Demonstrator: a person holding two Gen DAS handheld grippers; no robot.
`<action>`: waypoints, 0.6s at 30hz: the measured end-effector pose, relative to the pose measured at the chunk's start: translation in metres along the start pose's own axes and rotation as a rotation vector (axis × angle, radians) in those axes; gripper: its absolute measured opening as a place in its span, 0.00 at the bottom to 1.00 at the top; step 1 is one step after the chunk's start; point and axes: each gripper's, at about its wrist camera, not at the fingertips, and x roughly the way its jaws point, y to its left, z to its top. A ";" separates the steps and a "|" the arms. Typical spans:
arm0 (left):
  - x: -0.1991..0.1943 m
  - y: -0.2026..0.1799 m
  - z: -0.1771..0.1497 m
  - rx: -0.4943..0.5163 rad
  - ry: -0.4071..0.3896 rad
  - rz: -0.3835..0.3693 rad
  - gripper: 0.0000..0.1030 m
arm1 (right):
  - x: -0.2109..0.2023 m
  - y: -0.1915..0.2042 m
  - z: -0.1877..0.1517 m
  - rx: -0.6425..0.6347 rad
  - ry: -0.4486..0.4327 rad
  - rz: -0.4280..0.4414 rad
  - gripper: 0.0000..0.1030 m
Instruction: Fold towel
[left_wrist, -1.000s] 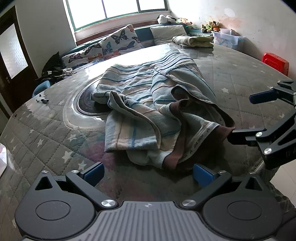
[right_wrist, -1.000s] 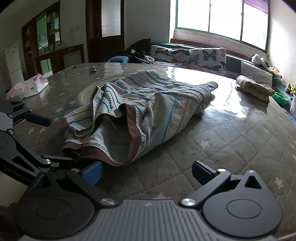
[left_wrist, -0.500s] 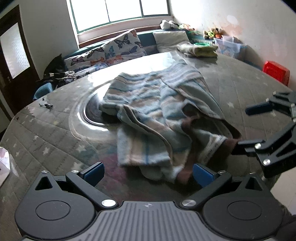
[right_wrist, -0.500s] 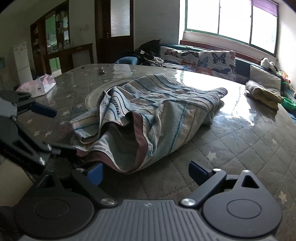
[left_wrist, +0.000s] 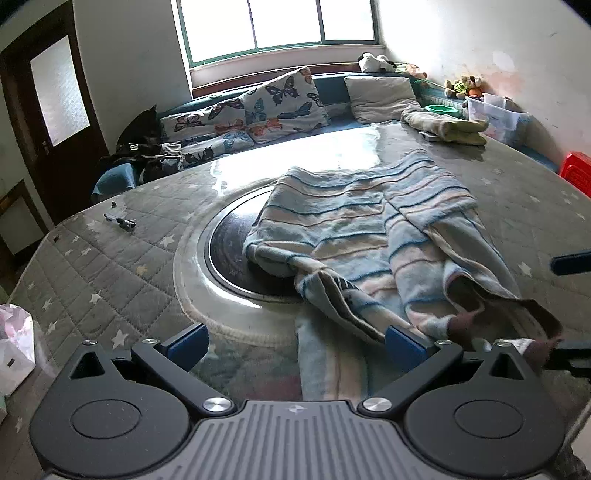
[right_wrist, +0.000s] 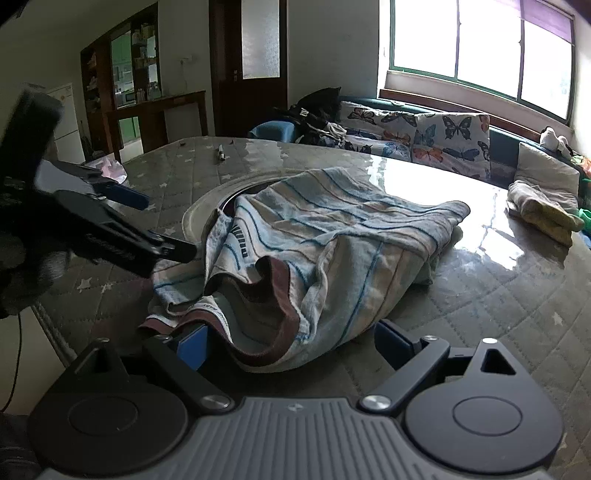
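A striped blue and cream towel (left_wrist: 369, 236) with a brown hem lies crumpled on the quilted round table (left_wrist: 110, 280), partly over the dark turntable (left_wrist: 229, 258). My left gripper (left_wrist: 293, 345) is open at the towel's near edge, and a flat part of the cloth reaches in between its fingers. My right gripper (right_wrist: 291, 341) is open too, with the towel's (right_wrist: 332, 240) raised brown-hemmed fold between its blue pads. In the right wrist view the left gripper (right_wrist: 155, 225) shows at the left, its lower finger touching the cloth. The right gripper's fingers (left_wrist: 570, 261) show at the right edge of the left wrist view.
A folded yellow-green towel (right_wrist: 543, 210) lies at the table's far side. A pen (left_wrist: 120, 221) rests on the far left of the table. A plastic bag (left_wrist: 14, 343) and a red stool (left_wrist: 576, 170) stand off the table. A cushioned bench (left_wrist: 280, 107) runs under the window.
Both grippers have closed in on the towel's near end. The left one has swung so cloth now lies between its fingers, and the brown hem has come between the right one's pads.
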 end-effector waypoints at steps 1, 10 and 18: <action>0.003 0.000 0.001 -0.002 0.002 0.000 1.00 | -0.001 -0.001 0.001 0.005 -0.003 0.001 0.91; 0.018 0.003 0.010 -0.032 -0.006 -0.009 0.99 | -0.015 -0.009 0.006 0.026 -0.020 0.023 0.88; 0.042 0.014 0.016 -0.089 0.008 -0.049 0.75 | -0.015 -0.024 0.012 0.084 -0.030 -0.015 0.80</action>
